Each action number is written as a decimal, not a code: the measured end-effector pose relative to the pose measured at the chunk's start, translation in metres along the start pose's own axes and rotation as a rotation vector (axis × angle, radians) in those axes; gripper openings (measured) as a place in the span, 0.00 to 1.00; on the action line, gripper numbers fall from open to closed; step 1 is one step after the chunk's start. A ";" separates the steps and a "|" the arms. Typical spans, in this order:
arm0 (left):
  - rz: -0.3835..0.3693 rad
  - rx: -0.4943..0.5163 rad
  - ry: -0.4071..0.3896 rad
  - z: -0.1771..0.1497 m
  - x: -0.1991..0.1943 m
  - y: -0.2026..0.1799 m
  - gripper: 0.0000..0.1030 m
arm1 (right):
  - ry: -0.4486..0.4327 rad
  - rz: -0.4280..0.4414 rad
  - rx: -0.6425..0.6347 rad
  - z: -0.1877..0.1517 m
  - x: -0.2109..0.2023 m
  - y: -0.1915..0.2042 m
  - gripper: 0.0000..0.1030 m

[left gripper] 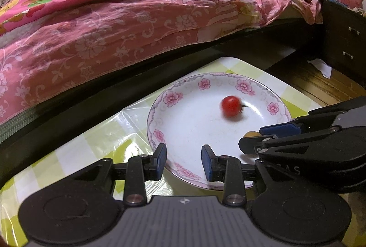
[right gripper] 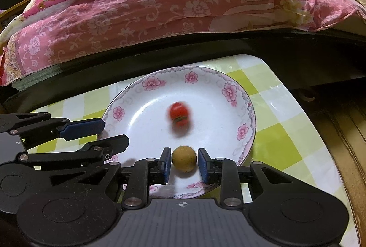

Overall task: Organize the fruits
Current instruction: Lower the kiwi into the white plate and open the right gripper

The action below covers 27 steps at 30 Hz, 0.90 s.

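A white plate (right gripper: 231, 123) with a rim of pink flowers sits on the tabletop (right gripper: 274, 139), which is covered in a glossy green-and-white checked cloth. A red cherry tomato (right gripper: 179, 114) lies on the plate's white centre, blurred in both views. In the right wrist view, the right gripper (right gripper: 184, 162) is over the near rim of the plate, its two blue-padded fingers set narrowly on either side of a small round tan fruit (right gripper: 184, 159); the pads are just beside the fruit's sides, and whether they actually press on it cannot be told. The tan fruit is well apart from the tomato, nearer the camera. The left gripper (left gripper: 184, 161) hangs over the plate's near-left edge with its blue pads spread wide and nothing between them; one finger is over the rim, the other over the white inside of the plate. In the left wrist view the right gripper reaches in from the right, and only a sliver of the tan fruit shows beside its fingers. Behind the tabletop stands a bed (left gripper: 137, 25) draped in pink floral bedding.
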<state>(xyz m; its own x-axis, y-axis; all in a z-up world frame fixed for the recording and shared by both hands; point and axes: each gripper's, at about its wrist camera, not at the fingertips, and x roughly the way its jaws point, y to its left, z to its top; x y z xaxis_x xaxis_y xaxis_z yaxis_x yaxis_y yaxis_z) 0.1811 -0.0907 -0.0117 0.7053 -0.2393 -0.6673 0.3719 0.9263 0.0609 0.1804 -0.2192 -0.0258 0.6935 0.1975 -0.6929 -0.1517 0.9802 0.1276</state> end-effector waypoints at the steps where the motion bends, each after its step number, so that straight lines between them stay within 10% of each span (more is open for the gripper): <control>1: 0.000 -0.001 0.000 0.000 0.000 0.001 0.40 | -0.002 -0.001 0.001 0.000 0.000 0.000 0.26; 27: 0.022 -0.087 -0.070 -0.011 -0.100 0.027 0.41 | -0.161 0.048 0.084 -0.011 -0.077 -0.011 0.34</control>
<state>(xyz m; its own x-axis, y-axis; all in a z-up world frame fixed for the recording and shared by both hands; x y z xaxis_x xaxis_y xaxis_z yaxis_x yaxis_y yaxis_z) 0.1141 -0.0387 0.0480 0.7543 -0.2356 -0.6128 0.3045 0.9525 0.0086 0.1208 -0.2451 0.0184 0.7914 0.2379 -0.5631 -0.1326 0.9660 0.2218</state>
